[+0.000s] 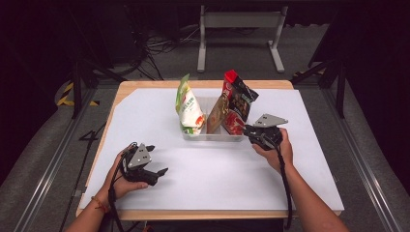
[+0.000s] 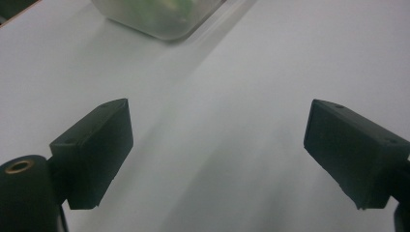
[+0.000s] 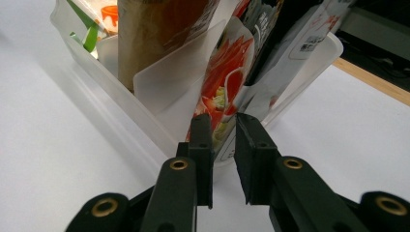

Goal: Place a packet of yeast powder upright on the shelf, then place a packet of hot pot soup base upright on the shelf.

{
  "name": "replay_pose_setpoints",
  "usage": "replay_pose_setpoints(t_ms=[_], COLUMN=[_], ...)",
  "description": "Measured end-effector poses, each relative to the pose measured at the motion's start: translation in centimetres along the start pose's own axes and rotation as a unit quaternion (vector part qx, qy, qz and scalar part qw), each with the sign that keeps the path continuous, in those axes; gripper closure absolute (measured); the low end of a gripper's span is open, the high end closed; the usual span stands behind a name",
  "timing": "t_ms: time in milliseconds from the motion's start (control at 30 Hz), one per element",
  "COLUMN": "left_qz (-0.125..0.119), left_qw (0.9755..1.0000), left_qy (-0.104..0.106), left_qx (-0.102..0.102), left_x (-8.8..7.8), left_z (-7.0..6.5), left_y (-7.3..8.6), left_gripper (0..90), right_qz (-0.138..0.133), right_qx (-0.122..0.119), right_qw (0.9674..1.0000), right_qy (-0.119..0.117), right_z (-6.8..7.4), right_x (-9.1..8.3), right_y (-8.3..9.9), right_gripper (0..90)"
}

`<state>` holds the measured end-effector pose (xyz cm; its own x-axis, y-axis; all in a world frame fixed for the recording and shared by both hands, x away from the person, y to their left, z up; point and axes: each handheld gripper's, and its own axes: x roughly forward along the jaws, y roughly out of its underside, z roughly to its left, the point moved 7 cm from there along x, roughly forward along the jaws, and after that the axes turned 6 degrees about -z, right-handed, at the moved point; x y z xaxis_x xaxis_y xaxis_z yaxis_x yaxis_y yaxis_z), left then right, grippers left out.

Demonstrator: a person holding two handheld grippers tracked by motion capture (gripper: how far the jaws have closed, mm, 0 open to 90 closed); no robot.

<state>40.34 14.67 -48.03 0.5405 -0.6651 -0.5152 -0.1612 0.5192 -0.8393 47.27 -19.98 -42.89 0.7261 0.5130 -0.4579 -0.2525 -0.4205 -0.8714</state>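
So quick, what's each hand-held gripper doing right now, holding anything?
Left hand-held gripper: jaws wide open, holding nothing, over the white table.
Right hand-held gripper: slightly open, nothing gripped, at the clear bin.

We are seeing the white table (image 1: 159, 121) glaring under overhead light (surroundings staying dark), while the left gripper view's clear bin (image 2: 159, 19) is blurring.

Both forearms are bare, with a thin orange-red band on the left wrist; the left gripper (image 1: 155, 170) and right gripper (image 1: 247, 129) are black, each topped by a grey three-cornered plate and trailing a black cable; brass-coloured rivets show on the jaw arms; block-shaped pads (image 2: 99, 145)
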Motion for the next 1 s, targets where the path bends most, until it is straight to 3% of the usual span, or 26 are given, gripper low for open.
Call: replay_pose_setpoints(t_ms=[1000], left_qz=[0.004], left_qw=[1.0000], left_qy=[0.008], left_qx=[-0.003], left_x=[-0.04], left_z=[0.04], left_y=[0.39], left_gripper=[11.2], right_qz=[-0.001], right_qx=[-0.021], right_qw=[0.9998], right_qy=[0.003], right_z=[-0.37], right_x=[-0.54], right_y=[-0.52], right_gripper=[78.8])
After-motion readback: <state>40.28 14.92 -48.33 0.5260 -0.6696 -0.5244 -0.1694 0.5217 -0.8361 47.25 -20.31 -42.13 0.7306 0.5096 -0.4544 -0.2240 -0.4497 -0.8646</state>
